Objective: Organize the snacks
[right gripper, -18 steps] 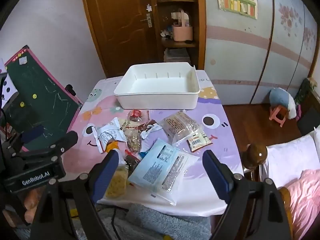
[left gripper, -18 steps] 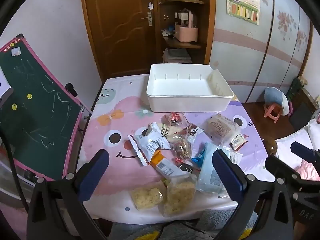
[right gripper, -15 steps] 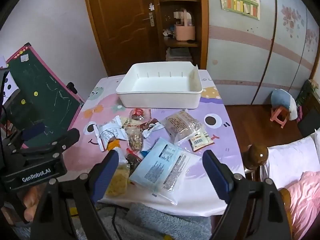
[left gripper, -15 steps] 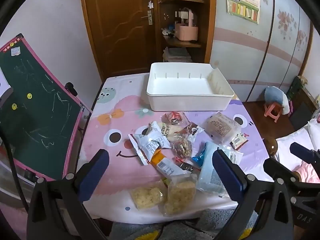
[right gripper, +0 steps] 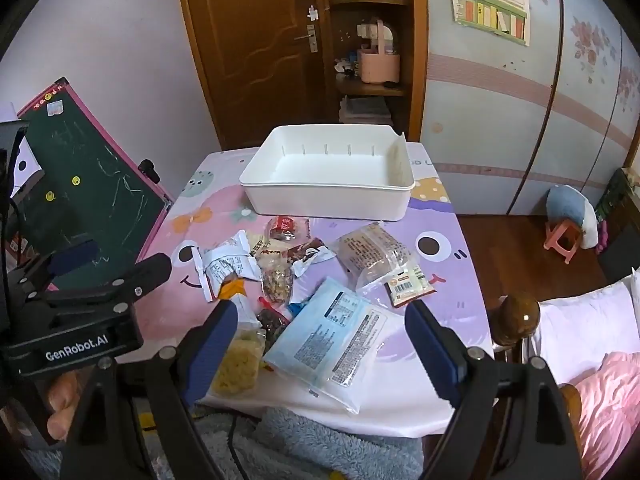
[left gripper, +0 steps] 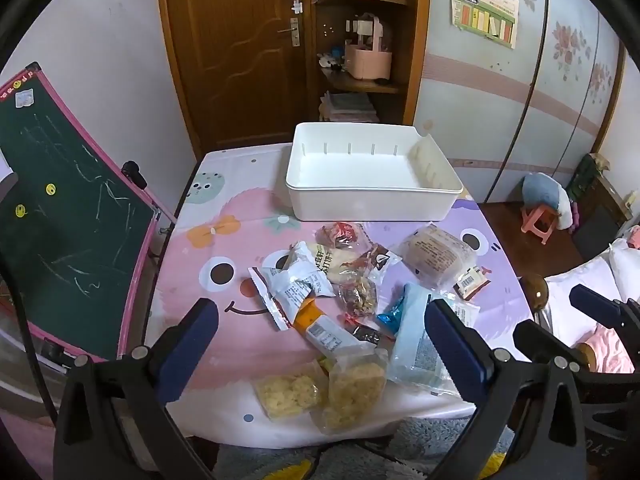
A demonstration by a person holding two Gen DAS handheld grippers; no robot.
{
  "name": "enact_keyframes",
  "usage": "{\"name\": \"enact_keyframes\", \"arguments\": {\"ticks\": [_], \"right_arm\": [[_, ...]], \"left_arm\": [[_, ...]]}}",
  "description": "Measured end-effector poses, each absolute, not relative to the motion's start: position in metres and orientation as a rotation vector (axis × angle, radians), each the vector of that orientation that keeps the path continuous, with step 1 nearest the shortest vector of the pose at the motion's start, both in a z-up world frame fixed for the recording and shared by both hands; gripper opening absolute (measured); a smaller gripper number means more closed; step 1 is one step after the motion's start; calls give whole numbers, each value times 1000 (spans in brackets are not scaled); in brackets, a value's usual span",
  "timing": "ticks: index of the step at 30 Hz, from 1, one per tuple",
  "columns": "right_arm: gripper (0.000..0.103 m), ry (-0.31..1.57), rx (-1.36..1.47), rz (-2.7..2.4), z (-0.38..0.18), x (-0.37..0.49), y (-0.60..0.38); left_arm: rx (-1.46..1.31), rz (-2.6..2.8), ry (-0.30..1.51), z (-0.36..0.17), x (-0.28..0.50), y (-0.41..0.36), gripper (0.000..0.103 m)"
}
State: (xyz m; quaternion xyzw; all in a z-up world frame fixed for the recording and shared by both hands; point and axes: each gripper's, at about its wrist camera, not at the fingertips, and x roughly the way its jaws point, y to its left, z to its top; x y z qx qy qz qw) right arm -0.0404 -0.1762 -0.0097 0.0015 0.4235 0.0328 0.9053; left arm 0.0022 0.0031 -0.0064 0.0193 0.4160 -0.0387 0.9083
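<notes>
I read "GenRobot.AI" on left tongs [right gripper: 76, 264] | both tongs spread, right tongs [right gripper: 318, 344] too, nothing held | snack packets [left gripper: 352, 292] print too small | white bin [left gripper: 372, 196] unmarked on desk [left gripper: 224, 240]

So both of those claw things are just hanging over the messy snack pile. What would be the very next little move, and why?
Probably lower the right gripper onto the large pale-blue flat packet. Its jaws stand open with nothing between them, and that packet lies nearest below, on top of the pile at the table's near edge. The white plastic bin behind the pile is empty, so nothing is sorted yet.
</notes>
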Motion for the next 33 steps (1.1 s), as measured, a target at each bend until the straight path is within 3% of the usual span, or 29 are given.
{"name": "enact_keyframes", "arguments": {"ticks": [33], "right_arm": [[86,894,20,68,-17,-38,-177]], "left_arm": [[14,-75,848,1,3,11,103]]}}
